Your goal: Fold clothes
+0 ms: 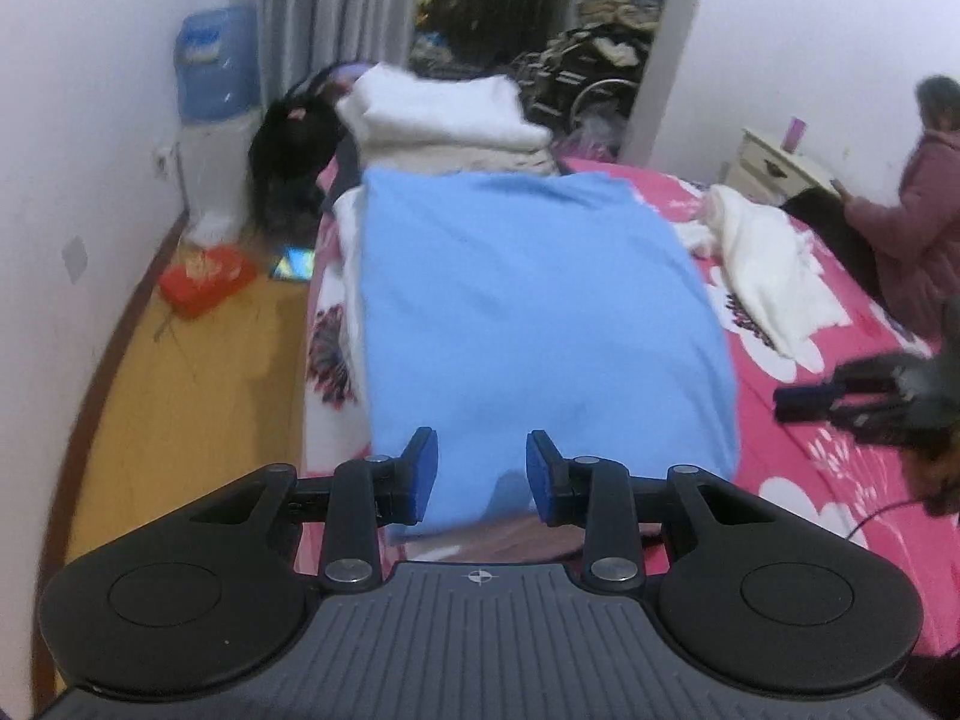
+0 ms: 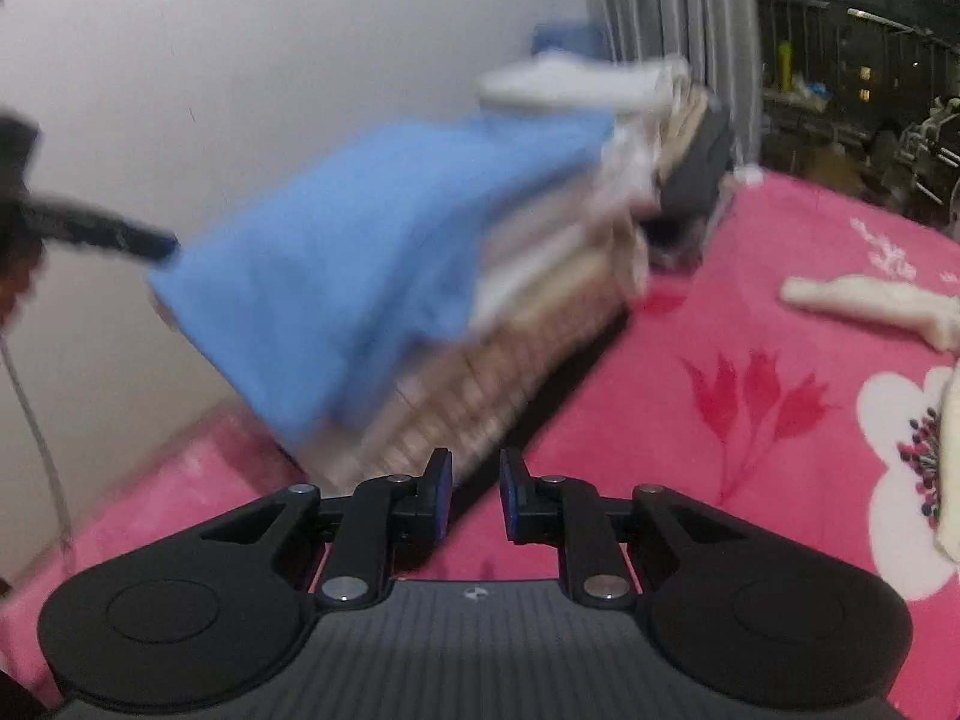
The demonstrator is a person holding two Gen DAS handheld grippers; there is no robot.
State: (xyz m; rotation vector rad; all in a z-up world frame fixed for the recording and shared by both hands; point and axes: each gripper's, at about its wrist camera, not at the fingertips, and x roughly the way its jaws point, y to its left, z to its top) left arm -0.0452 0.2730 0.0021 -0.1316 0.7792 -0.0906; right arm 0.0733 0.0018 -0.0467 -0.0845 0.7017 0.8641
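Observation:
A folded light-blue garment (image 1: pixel 528 312) lies on top of a stack of folded clothes on the pink floral bedspread (image 1: pixel 828 480). My left gripper (image 1: pixel 482 474) hovers at the garment's near edge, open, its blue pads apart with only the cloth below showing in the gap. In the blurred right wrist view, the blue garment (image 2: pixel 372 240) tops beige and checked folded layers (image 2: pixel 492 384). My right gripper (image 2: pixel 476 495) is open over the bedspread (image 2: pixel 660 420) just before the stack, nothing between its pads. The right gripper (image 1: pixel 840 402) also shows beside the stack, and the left gripper (image 2: pixel 102 234) reaches the garment's far corner.
White folded clothes (image 1: pixel 444 120) sit behind the blue garment. A loose white garment (image 1: pixel 762 264) lies on the bed to the right. A person in a pink jacket (image 1: pixel 912 210) stands by a nightstand (image 1: pixel 774 159). A water dispenser (image 1: pixel 210 72) and red box (image 1: pixel 207 279) are left of the bed.

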